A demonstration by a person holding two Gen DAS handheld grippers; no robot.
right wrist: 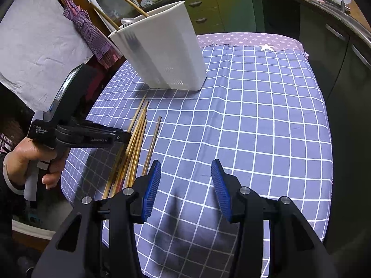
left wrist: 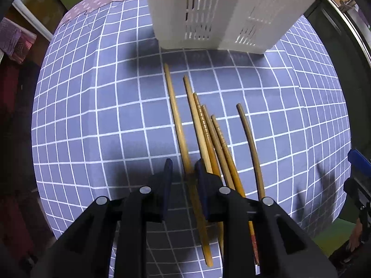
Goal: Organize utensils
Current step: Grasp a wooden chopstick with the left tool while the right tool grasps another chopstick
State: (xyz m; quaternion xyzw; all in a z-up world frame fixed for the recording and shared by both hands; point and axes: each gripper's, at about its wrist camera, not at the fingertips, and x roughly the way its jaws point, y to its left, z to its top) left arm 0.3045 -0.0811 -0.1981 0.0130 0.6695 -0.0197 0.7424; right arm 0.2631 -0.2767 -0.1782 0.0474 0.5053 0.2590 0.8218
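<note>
Wooden chopsticks (left wrist: pixel 204 134) lie loose on a blue checked cloth (left wrist: pixel 92 115), both grippers low over the table.

From the right wrist view, going left to right: at 9 o'clock the left gripper (right wrist: pixel 125 136), held in a hand (right wrist: pixel 34 159), reaches over the bundle; in its own view its fingers stand a little apart astride the leftmost chopstick (left wrist: pixel 178 125), not touching it as far as shows. The bundle fans toward 12 o'clock, its tips near the foot of the white slotted holder (right wrist: pixel 167 53), which already carries two sticks. One darker stick (left wrist: pixel 250 143) lies apart at the right. The right gripper (right wrist: pixel 185 185) hangs spread wide and holds nothing, over bare cloth that runs open to the table's right edge at 3 o'clock.
</note>
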